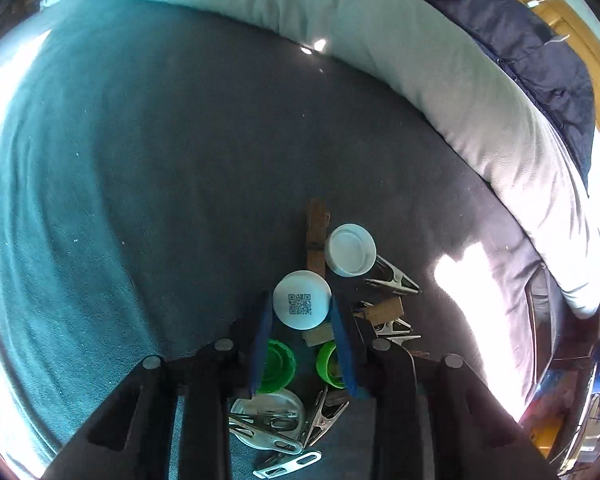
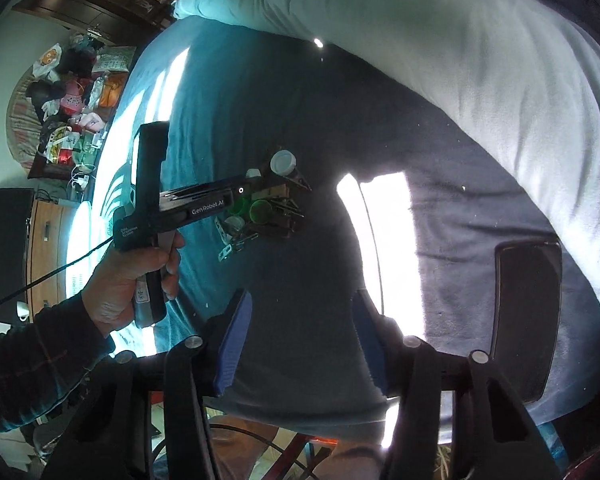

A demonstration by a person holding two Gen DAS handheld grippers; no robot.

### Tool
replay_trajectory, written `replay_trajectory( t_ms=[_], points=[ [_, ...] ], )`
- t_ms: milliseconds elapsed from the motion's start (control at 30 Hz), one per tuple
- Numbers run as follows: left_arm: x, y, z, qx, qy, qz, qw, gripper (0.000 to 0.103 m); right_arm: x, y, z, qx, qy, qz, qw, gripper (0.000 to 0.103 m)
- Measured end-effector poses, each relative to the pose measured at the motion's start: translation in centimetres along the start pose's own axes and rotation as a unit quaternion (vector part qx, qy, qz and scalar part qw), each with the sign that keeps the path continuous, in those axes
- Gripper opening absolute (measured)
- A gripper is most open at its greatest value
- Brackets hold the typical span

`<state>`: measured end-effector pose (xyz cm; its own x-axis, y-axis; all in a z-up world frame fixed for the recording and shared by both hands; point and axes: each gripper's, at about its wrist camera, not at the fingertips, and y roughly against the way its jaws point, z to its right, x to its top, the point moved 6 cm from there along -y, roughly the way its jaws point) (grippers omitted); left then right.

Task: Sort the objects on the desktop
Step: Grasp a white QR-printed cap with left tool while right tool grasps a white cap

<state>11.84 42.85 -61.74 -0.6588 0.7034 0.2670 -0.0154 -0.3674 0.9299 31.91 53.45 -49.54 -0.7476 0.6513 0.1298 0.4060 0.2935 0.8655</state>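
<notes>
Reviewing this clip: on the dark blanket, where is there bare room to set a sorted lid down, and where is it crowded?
Free: the wide blanket left of and beyond the pile, up to the pale quilt; also the strip between pile and phone in the right wrist view. Crowded: the pile itself, where the left tool brackets the QR lid among the white lid, green lids and clips.

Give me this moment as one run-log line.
task: sort desktop objects | left gripper: shut on white QR-code cap | right gripper: open, holding nothing | pile: green caps, clips
</notes>
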Motion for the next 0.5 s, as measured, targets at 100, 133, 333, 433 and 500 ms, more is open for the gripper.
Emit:
replay_trajectory(
  t_ms=[100,133,333,433,500],
  points=[
    [0.1,1.6,1.0,-0.002,-0.02,0.014,0.9997,0.031,1.5,-0.2,-0.3,-0.009,0.023,0.015,1.0,0.028],
    [0.1,2.4,1.1,0.0,-0.021,0.021,0.9995,0.031,2.1,-0.5,-0.4,-0.011,0.031,0.018,0.999,0.028],
    [0.0,7.1,-0.5,0.008,0.01,0.049,0.9987,0.031,7.1,-4.8,-1.6,-0.008,0.08,0.024,0.996,0.029],
    [-0.4,8.6,-1.6,0.012,0.023,0.055,0.9982,0.031,9.1,-8.0,-3.0,-0.019,0.127,0.015,0.992,0.035],
    [-0.6,9.2,-2.1,0.015,0.03,0.056,0.9979,0.031,10.1,-10.0,-3.7,-0.024,0.153,0.004,0.988,0.044]
  ],
)
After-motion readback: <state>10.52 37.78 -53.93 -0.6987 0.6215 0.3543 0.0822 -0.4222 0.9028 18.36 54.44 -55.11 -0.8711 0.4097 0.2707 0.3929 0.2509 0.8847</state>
